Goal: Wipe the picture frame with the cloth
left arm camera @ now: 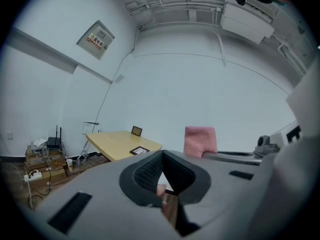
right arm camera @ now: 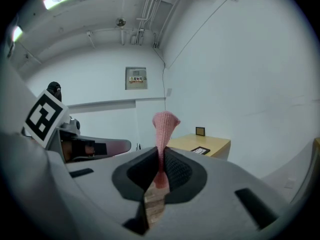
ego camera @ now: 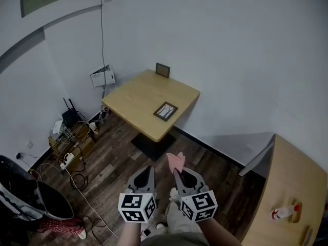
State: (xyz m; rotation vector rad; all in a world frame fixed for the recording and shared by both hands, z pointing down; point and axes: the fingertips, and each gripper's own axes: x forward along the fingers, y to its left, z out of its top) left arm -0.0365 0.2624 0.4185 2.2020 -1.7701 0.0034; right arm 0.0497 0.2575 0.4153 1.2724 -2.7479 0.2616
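A dark picture frame [ego camera: 165, 111] lies flat near the front edge of the wooden table [ego camera: 138, 99], some way ahead of both grippers. A second small frame [ego camera: 162, 69] stands upright at the table's back edge. My right gripper [ego camera: 177, 174] is shut on a pink cloth [ego camera: 176, 161], which sticks up from between its jaws [right arm camera: 163, 129]. My left gripper [ego camera: 148, 170] is shut with nothing in it and hangs beside the right one above the wooden floor. In the left gripper view the cloth [left arm camera: 200, 141] shows to the right and the flat frame [left arm camera: 139, 150] on the table ahead.
Boxes with a router and cables [ego camera: 69, 132] sit on the floor left of the table. A dark round object [ego camera: 31, 196] fills the lower left. A second wooden table [ego camera: 302, 183] at the right carries a spray bottle [ego camera: 284, 212]. A leaflet holder [ego camera: 103, 77] hangs on the wall.
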